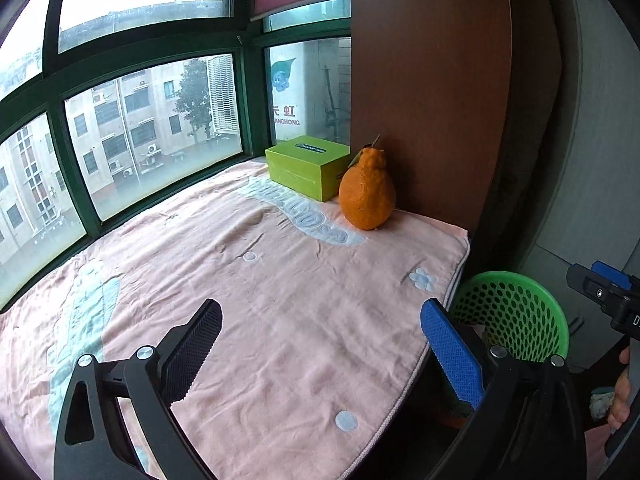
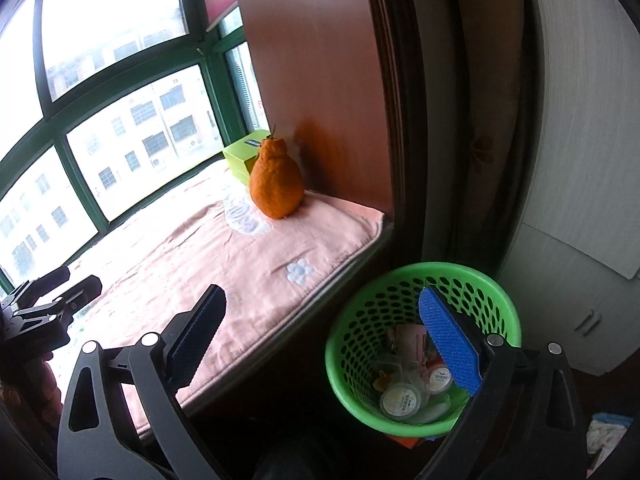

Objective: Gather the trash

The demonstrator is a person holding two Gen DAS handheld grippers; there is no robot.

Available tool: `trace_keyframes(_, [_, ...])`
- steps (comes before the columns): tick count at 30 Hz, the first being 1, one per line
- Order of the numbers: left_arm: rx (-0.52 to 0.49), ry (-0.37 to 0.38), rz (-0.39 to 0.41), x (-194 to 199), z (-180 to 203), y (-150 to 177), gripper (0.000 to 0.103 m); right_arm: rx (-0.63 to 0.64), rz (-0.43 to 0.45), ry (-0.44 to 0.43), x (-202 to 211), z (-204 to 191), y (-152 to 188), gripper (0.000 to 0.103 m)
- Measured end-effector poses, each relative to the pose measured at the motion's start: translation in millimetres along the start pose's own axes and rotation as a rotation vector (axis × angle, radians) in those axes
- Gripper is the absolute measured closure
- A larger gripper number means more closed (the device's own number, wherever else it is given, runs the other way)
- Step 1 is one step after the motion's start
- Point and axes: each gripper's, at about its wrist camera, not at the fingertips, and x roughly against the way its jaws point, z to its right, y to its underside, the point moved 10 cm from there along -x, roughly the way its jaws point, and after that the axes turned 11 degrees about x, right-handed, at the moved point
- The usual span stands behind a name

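**Q:** Grippers first, nearest the lens: how do they stand?

**A:** Left gripper (image 1: 320,352), bottom of the left wrist view: jaws spread wide over the pink blanket (image 1: 256,280), nothing between the black pad and the blue pad. Right gripper (image 2: 324,344), bottom of the right wrist view: jaws likewise wide apart and empty, the blue finger (image 2: 450,344) poised above the basket's mouth, the black finger over the blanket's edge.

**Q:** And the trash?

**A:** Lower right of the right wrist view: green perforated basket (image 2: 352,332) on the floor, just beside the ledge. Inside lie round lidded cups (image 2: 400,398), clear plastic packaging and a pink wrapper (image 2: 412,334). In the left wrist view the same basket shows at right centre, partly hidden behind the blue finger.

**Q:** Anything at the frame edges?

**A:** Right edge of the left wrist view: part of the right gripper and the fingers of a hand (image 1: 620,396) on its handle. Left edge of the right wrist view: the left gripper's black body.

**Q:** Farther back?

**A:** Centre of both views: large orange citrus fruit (image 1: 367,192) upright on the blanket, close to a brown wooden panel (image 1: 428,80). Just behind it, a lime-green box (image 1: 308,166) in the corner. Beyond, green-framed windows (image 1: 52,96) fill the upper left.
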Motion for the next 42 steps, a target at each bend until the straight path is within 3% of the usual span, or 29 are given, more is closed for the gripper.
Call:
trace_keyframes(21, [0.071,-0.031,0.023,13,-29,-5,0.007,0.072,0.017,-0.013,-2,-36,-8,0.005])
trace_keyframes(42, [0.090,-0.023,0.023,17,-26,-5,0.007,0.080,0.036,0.014,0,-38,-11,0.005])
